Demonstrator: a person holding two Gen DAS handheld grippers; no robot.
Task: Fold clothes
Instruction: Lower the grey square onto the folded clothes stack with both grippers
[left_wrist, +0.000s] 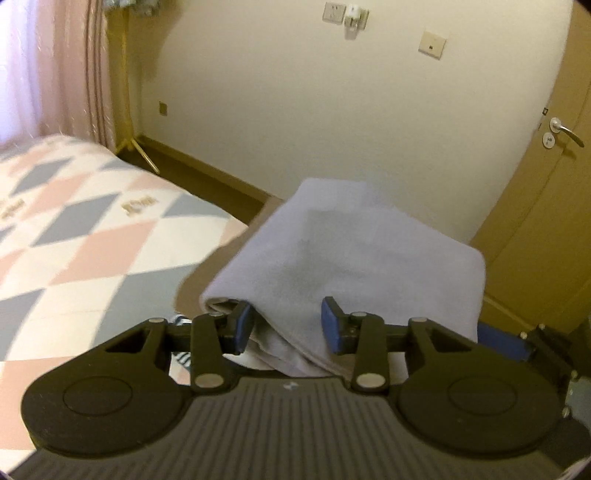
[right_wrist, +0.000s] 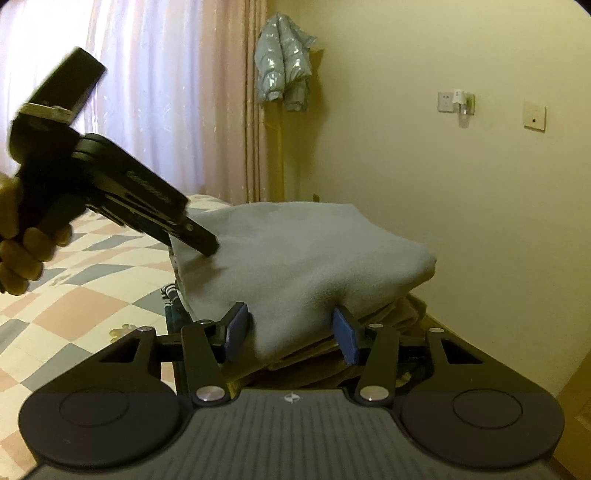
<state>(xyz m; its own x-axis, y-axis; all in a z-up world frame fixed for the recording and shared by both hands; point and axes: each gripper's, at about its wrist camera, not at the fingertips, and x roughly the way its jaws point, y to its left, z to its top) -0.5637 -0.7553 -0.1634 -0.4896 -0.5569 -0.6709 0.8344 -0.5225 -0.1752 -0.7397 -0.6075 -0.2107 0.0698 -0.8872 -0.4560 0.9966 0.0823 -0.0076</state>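
A folded grey garment (left_wrist: 332, 251) fills the middle of the left wrist view. My left gripper (left_wrist: 287, 325) is shut on its near folded edge, with cloth packed between the blue pads. In the right wrist view the same grey garment (right_wrist: 303, 251) rests over a tan folded garment (right_wrist: 388, 328) and a striped piece (right_wrist: 170, 295). There my right gripper (right_wrist: 291, 330) is shut on the front edge, and the fabric dimples at its pads. The left gripper (right_wrist: 207, 246) comes in from the left, held by a person's hand (right_wrist: 22, 251), its tip on the garment's left side.
A bed with a pink, grey and white diamond quilt (left_wrist: 74, 240) lies to the left. A wooden door (left_wrist: 535, 229) stands on the right of a pale wall. Curtains (right_wrist: 155, 92) and a rack with a silvery jacket (right_wrist: 282, 70) are behind the bed.
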